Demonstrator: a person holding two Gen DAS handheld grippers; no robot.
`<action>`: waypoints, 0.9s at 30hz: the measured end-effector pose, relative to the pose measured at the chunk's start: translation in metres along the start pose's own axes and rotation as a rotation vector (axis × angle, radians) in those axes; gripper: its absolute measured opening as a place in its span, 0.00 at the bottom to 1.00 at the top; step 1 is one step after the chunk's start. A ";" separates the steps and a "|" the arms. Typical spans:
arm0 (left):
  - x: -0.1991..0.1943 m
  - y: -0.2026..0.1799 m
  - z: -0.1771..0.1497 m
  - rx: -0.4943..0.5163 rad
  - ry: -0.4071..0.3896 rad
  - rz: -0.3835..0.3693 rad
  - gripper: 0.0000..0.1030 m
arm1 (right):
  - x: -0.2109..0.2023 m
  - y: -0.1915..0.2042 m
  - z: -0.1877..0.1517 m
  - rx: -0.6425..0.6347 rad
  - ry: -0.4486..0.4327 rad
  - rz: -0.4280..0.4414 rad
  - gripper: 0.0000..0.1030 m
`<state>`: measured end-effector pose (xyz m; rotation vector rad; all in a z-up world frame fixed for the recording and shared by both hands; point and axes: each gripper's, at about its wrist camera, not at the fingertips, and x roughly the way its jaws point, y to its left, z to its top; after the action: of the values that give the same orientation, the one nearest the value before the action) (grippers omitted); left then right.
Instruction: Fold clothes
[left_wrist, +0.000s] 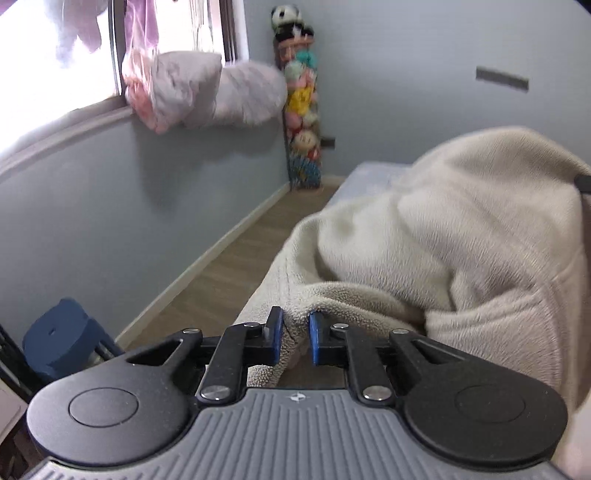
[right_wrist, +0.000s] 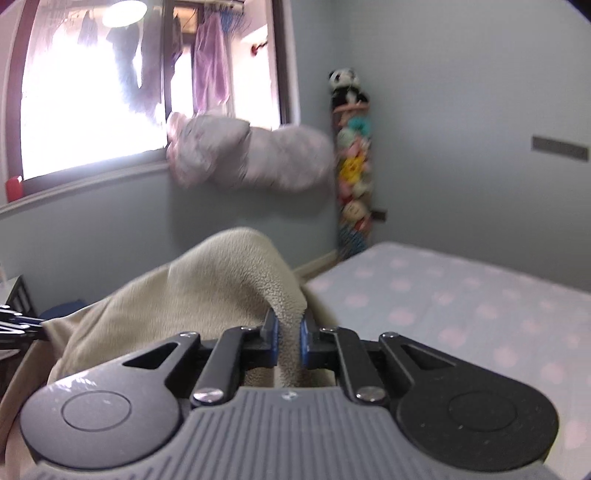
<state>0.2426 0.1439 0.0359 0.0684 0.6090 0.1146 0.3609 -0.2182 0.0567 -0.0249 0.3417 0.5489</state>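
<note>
A bed (right_wrist: 461, 295) with a spotted sheet fills the right of the room, a window (right_wrist: 92, 92) lies far left, and a column of plush toys (right_wrist: 352, 162) stands in the far corner. A cream fleece (left_wrist: 461, 229) is bunched over the bed's near left edge. The left gripper (left_wrist: 295, 338) is clamped on its near hem and the right gripper (right_wrist: 289, 341) pinches another fold.

Daylight: enters through window (right_wrist: 92, 110), glass blown out to white glare. Ceiling lamp (right_wrist: 123, 11): lit, reflected in the glass. Walls: evenly, softly lit. Pillows (left_wrist: 207, 92): cast soft shadow below. Fleece (left_wrist: 443, 240): motion-blurred. Fisheye: sill bowed, 2 upper-right corners vignetted black.
</note>
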 end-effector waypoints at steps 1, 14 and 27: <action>-0.010 -0.003 0.005 0.004 -0.021 -0.010 0.12 | -0.007 -0.003 0.007 0.002 -0.017 -0.010 0.11; -0.115 -0.099 0.067 0.071 -0.282 -0.139 0.10 | -0.199 -0.063 0.095 -0.079 -0.272 -0.235 0.00; -0.121 -0.114 0.048 0.143 -0.200 -0.047 0.10 | -0.147 -0.109 -0.046 0.101 0.064 -0.041 0.40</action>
<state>0.1817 0.0140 0.1328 0.2014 0.4177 0.0180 0.2852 -0.3910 0.0543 0.0479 0.4301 0.4908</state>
